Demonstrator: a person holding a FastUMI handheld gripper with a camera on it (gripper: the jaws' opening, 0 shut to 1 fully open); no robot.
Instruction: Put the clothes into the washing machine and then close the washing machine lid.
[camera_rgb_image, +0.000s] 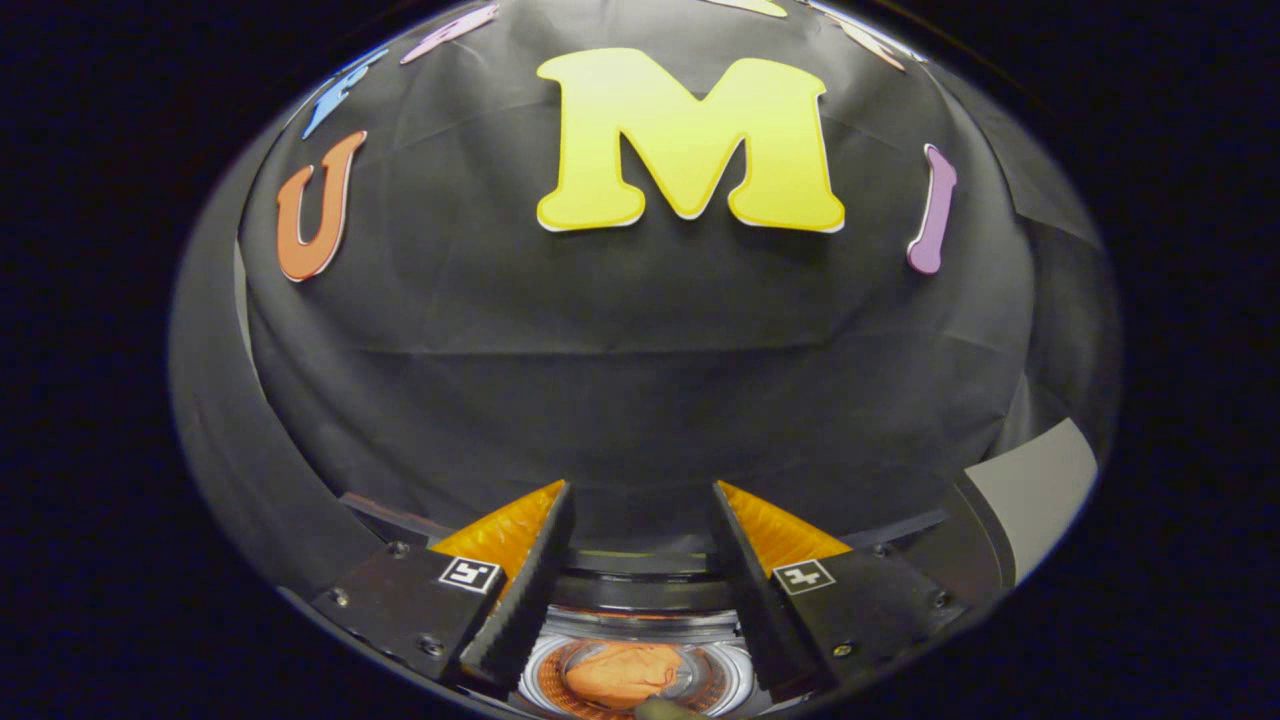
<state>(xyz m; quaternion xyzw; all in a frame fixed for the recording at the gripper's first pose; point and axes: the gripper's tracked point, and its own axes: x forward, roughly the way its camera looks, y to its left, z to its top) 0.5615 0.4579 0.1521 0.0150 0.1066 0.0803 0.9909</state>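
A wall (640, 380) of black cloth, creased in long horizontal folds, rises beyond the washer and takes up most of the gripper view. To the right of the washer, at the foot of that cloth, a pale grey panel (1035, 480) stands at a slant; what it belongs to I cannot tell.

The washer (640, 590) sits low, below the claw, seen from above. Its dark rim curves across between the two fingers, and under that rim the round opening shows, ringed by bright metal bands. The lid cannot be made out from here.

Inside the washer's drum lies the cloth (622, 672), an orange bundle crumpled into a soft heap at the middle of the opening, lying loose and apart from the rim. A small dull object (665, 710) pokes in at the near edge of the washer, just under the bundle; it is too cut off to name.

The claw (640, 500) hangs above the washer with its fingers spread wide, a broad gap between the tips and nothing held in it. Both fingers (525, 580) point toward the wall, their ribbed inner faces turned to each other, and the washer's opening shows through the gap between their bases. Neither finger touches the washer or the cloth.
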